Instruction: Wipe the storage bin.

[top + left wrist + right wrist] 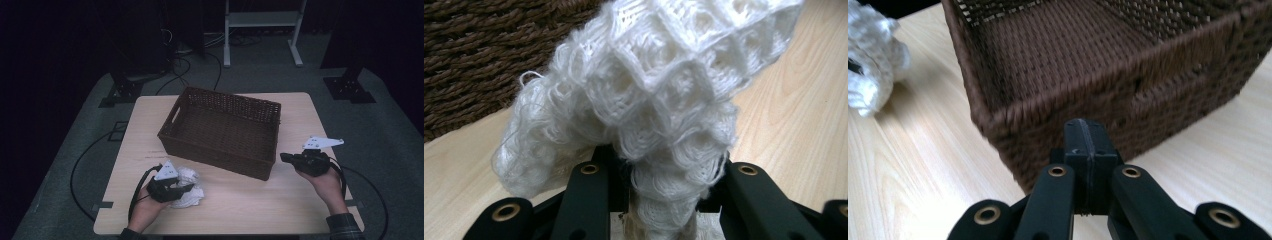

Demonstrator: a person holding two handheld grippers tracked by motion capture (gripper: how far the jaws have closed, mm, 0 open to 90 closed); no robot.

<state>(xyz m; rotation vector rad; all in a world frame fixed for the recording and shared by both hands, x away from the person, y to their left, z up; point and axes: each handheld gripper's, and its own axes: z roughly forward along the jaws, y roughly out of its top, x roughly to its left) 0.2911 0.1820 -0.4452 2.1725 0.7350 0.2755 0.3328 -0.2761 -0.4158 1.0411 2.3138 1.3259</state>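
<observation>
From above, the left gripper (181,188) sits at the near-left of the tabletop (250,200), its tips buried in a crumpled white cloth (192,175) that lies just in front of the basket (220,131); how the grip stands is hard to read at that distance. The left gripper view settles it: the cloth (649,100), a waffle-knit with loose loops, is pinched between the black jaws, bunched down into the narrow gap and billowing out above them; behind it run the basket's woven wall (484,55) and pale wood (804,125).

The high view places the right gripper (284,157) off the basket's near-right corner, held in a hand (327,182) above the tabletop, pointing left toward the basket; the right gripper view shows its jaws pressed together with nothing between them, the tips meeting flat in front of the basket's corner (1013,125). That view also looks down into the basket, showing its brown woven floor and a handle slot in the side, slightly blurred; the cloth (873,60) appears at its far left edge on the wood.

From above, the basket stands skewed at mid-tabletop.
</observation>
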